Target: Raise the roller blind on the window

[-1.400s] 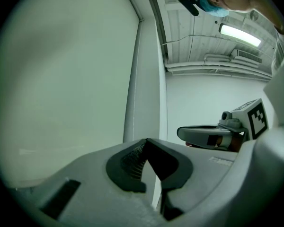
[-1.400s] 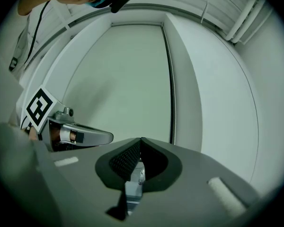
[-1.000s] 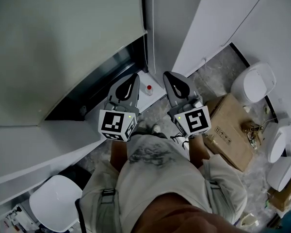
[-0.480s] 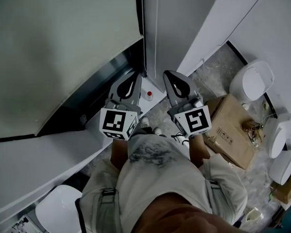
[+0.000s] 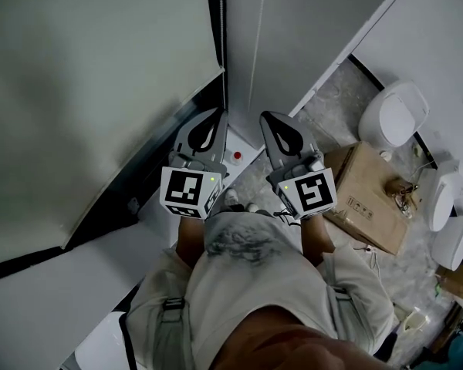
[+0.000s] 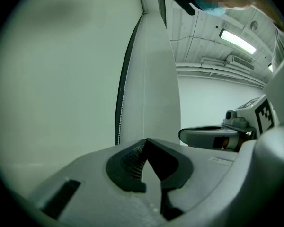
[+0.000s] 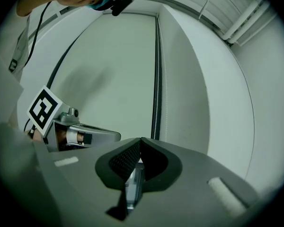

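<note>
Closed tongs point(image 6: 145, 141) before roller blind point(image 6: 61, 79)

Room holds white walls point(image 5: 440, 21), a dark window frame point(image 7: 155, 79), a mottled grey stone floor point(image 5: 332, 122) bearing a cardboard box point(image 5: 366, 199) and white rounded fixtures point(image 5: 393, 114), and a lit ceiling strip light point(image 6: 236, 40).

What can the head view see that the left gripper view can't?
Only the head view shows things down low: the cardboard box on the floor, a small red-topped object on the white ledge and the person's shorts. Only the left gripper view shows the ceiling light and, close up, the left gripper with its tongs pressed together. Both views show the roller blind and the right gripper.
</note>
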Action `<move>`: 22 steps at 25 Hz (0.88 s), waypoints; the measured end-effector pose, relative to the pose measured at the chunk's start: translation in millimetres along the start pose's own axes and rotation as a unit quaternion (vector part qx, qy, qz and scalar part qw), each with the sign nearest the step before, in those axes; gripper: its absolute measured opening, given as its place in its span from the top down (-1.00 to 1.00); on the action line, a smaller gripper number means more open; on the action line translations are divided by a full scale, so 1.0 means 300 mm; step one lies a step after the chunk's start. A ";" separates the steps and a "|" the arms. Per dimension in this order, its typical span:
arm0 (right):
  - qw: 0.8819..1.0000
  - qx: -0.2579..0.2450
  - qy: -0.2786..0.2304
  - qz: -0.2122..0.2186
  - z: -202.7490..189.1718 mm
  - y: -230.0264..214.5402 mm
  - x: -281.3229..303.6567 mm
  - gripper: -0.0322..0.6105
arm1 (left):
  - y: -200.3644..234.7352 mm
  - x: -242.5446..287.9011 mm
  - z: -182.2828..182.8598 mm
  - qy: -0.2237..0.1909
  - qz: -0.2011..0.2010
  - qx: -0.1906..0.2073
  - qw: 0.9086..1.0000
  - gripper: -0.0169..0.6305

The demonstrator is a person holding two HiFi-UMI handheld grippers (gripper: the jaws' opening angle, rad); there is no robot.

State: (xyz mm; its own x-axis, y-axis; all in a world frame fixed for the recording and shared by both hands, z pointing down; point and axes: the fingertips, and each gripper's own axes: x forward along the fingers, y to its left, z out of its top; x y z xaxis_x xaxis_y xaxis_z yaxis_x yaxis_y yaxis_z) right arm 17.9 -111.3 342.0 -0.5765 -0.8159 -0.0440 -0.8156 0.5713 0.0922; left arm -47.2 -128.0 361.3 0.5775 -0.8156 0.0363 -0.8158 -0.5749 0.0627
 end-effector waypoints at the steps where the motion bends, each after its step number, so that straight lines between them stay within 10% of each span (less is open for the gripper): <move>1: 1.000 0.001 0.002 -0.006 0.001 -0.007 0.009 0.87 | 0.007 0.013 0.000 0.001 -0.006 0.000 1.000 0.92; 22: 1.000 0.002 0.019 -0.017 -0.014 -0.121 0.111 0.87 | 0.055 0.252 0.014 0.002 -0.038 -0.001 0.999 0.87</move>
State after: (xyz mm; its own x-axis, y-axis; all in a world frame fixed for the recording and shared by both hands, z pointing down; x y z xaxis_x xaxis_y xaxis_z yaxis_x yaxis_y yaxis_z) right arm 28.5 -159.6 341.3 -0.5469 -0.8371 -0.0096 -0.8345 0.5442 0.0868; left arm -17.1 -199.2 360.8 0.6374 -0.7697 0.0358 -0.7700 -0.6345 0.0671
